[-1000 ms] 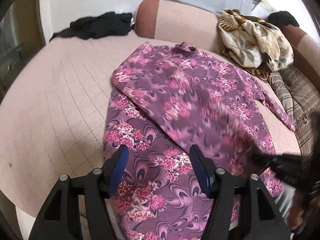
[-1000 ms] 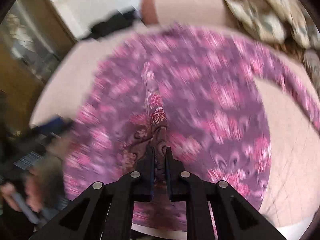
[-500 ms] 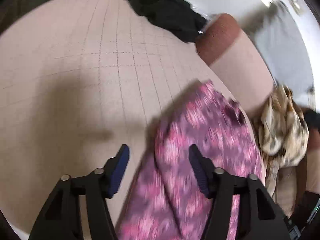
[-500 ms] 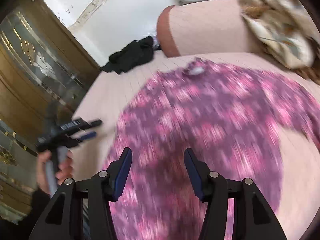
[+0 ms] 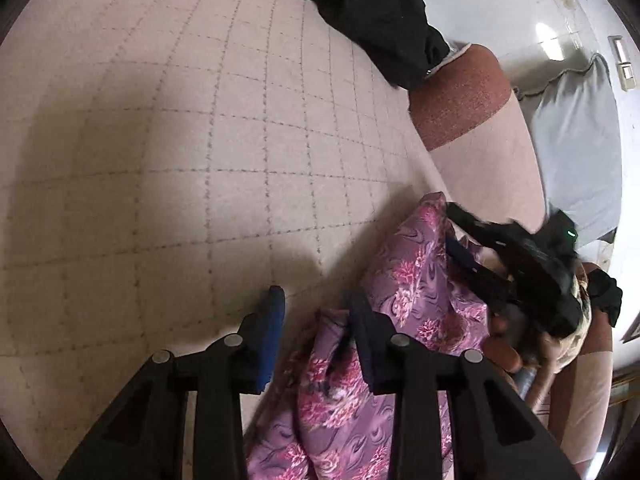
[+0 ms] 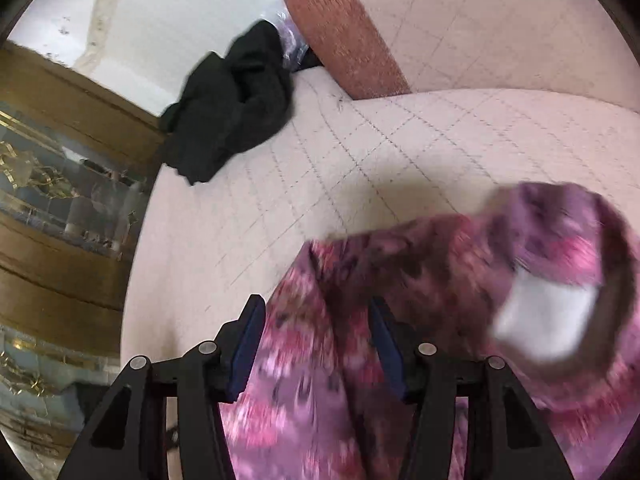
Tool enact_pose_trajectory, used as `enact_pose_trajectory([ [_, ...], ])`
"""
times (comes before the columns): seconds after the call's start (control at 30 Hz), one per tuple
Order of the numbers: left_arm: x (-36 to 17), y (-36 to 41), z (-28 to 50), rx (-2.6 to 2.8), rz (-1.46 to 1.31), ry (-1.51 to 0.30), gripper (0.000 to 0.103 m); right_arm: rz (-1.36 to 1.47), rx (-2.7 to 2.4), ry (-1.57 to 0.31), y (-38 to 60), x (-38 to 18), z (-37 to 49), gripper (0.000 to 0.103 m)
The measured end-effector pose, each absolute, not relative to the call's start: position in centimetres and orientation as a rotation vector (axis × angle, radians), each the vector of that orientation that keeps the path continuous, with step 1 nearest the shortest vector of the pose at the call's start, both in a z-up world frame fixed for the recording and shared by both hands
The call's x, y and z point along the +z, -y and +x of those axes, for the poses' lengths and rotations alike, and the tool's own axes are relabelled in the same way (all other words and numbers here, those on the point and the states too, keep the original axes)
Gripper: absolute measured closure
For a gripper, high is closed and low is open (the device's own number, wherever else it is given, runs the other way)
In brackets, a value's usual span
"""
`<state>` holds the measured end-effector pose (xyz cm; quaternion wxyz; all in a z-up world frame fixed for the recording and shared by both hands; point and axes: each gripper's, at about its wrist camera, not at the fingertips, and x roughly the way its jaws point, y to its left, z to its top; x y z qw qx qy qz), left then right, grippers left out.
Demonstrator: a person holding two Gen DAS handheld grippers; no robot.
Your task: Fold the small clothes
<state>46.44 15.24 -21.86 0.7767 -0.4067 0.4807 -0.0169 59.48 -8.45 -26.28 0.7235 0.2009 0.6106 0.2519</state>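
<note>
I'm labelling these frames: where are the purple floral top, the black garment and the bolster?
purple floral top (image 5: 416,292): left wrist view, raised fold.
black garment (image 6: 232,108): right wrist view, middle of heap.
bolster (image 5: 460,96): left wrist view, reddish end.

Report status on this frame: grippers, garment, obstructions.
Left gripper open, just been closing at purple floral garment edge. Right gripper open over its cloth, also closing. Black garment lies well apart.

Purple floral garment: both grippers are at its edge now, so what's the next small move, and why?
Probably close the left gripper on the purple floral garment. Its jaws have just been closing but are still parted, with the cloth's edge at the right-hand finger only. The right gripper, also closing, straddles blurred cloth ungripped.
</note>
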Motion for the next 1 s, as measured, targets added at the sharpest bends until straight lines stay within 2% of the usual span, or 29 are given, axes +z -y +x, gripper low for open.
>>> enact_pose_trajectory([
  [0.03,-22.0,-15.1,46.5,-0.055,-0.888,-1.046,0.098,0.454,0.544,-1.357,8.4,-27.0,59.8,0.077],
  [0.1,-22.4,-15.0,46.3,-0.091,-0.940,-1.052,0.100,0.576,0.576,-1.390,8.6,-28.3,59.9,0.094],
  [0.13,-22.2,-15.2,46.0,-0.067,-0.932,-1.036,0.101,0.589,0.583,-1.392,8.8,-28.2,59.6,0.098],
  [0.27,-20.2,-18.0,44.5,-0.005,-0.980,-0.905,0.102,0.565,0.544,-1.329,9.9,-26.1,59.6,0.100],
  [0.37,-21.0,-17.1,45.1,0.046,-0.905,-0.953,0.102,0.547,0.520,-1.300,10.2,-25.0,60.0,0.100],
  [0.43,-21.6,-16.2,45.7,0.097,-0.822,-0.989,0.100,0.461,0.478,-1.348,9.2,-26.3,60.0,0.098],
  [0.47,-21.4,-16.2,45.7,0.102,-0.804,-0.979,0.098,0.431,0.442,-1.379,9.0,-27.2,59.8,0.098],
  [0.5,-21.0,-16.2,45.6,0.103,-0.783,-0.971,0.089,0.439,0.419,-1.401,9.2,-27.6,59.5,0.097],
  [0.53,-20.4,-16.2,45.3,0.115,-0.753,-0.949,0.072,0.484,0.419,-1.389,9.8,-27.0,59.0,0.088],
  [0.57,-19.6,-16.1,44.7,0.142,-0.710,-0.918,0.064,0.548,0.434,-1.351,11.0,-25.6,57.9,0.078],
  [0.6,-18.5,-15.8,43.9,0.179,-0.644,-0.885,0.058,0.612,0.462,-1.286,12.5,-23.5,56.1,0.046],
  [0.63,-17.4,-15.2,43.2,0.201,-0.581,-0.858,0.058,0.634,0.469,-1.234,13.7,-21.6,54.3,0.024],
  [0.67,-15.9,-14.0,42.3,0.218,-0.506,-0.826,0.058,0.628,0.456,-1.179,15.2,-19.4,51.8,0.020],
  [0.77,-12.0,-9.3,39.9,0.122,-0.368,-0.804,0.055,0.583,0.428,-1.066,19.6,-13.5,43.9,0.016],
  [0.8,-10.5,-6.9,38.1,0.057,-0.299,-0.796,0.048,0.594,0.419,-1.040,21.4,-12.0,40.9,0.012],
  [0.83,-9.6,-5.3,36.3,0.014,-0.249,-0.788,0.034,0.602,0.405,-1.025,22.7,-11.2,38.8,0.009],
  [0.9,-7.7,-1.8,32.1,-0.062,-0.174,-0.772,0.022,0.602,0.328,-0.997,25.8,-9.7,33.8,0.009],
  [1.0,-5.8,1.5,27.3,-0.154,-0.120,-0.779,0.022,0.568,0.139,-0.925,29.4,-8.1,27.3,0.009],
])
